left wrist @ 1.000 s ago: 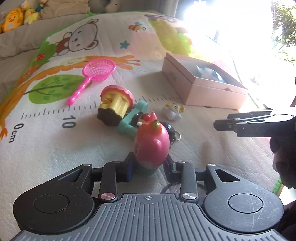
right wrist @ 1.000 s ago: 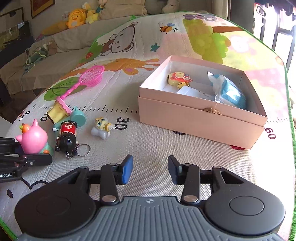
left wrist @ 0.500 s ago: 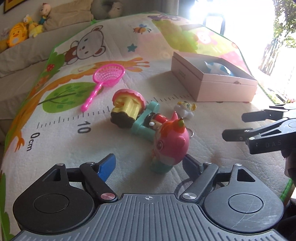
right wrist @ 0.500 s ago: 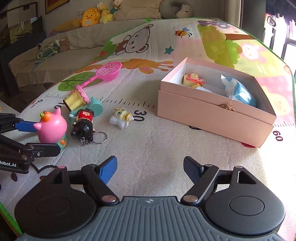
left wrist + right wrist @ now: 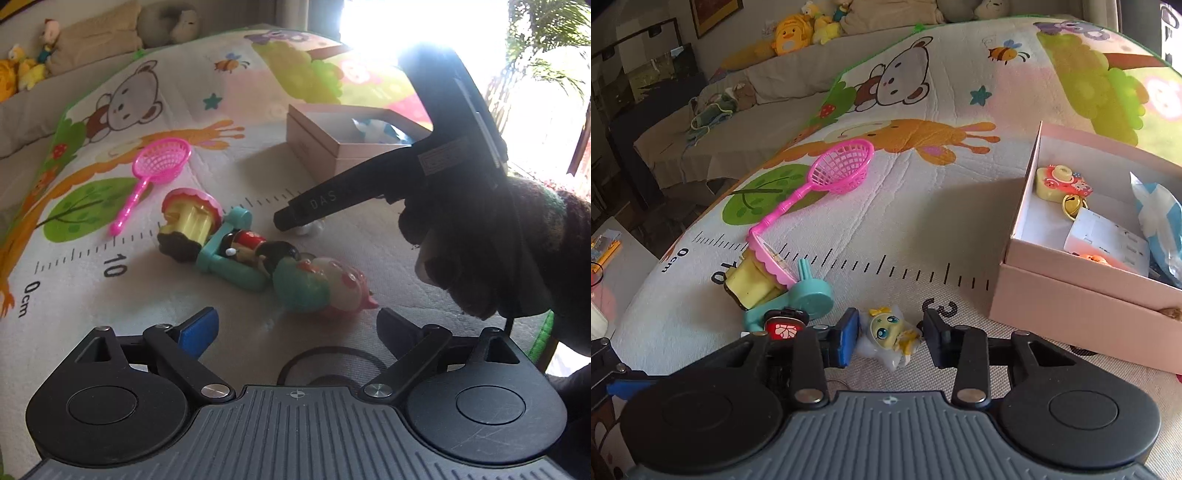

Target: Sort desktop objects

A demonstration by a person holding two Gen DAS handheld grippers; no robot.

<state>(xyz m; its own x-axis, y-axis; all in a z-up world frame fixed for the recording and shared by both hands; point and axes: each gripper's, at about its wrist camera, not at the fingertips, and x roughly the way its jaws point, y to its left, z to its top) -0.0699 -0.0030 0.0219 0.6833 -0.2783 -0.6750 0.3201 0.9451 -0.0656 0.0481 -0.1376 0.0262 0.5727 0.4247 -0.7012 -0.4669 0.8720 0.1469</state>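
Left wrist view: the left gripper (image 5: 295, 325) stood wide open and empty, the pink pig toy (image 5: 325, 286) lying toppled on the play mat (image 5: 369, 240) just ahead. Right wrist view: the right gripper (image 5: 891, 338), lowered to the mat, spread around the small yellow-haired doll (image 5: 888, 336), not clamped, near the pink box (image 5: 1082, 295).

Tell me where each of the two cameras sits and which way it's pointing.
Left wrist: on the left gripper, fingers open, facing the toppled pink pig figure on the printed play mat; the gloved right hand shows too.
Right wrist: on the right gripper, low over the mat, open fingers on either side of the small white big-eyed doll.
Shared: pink plastic net scoop, pink cardboard box, yellow cupcake toy.
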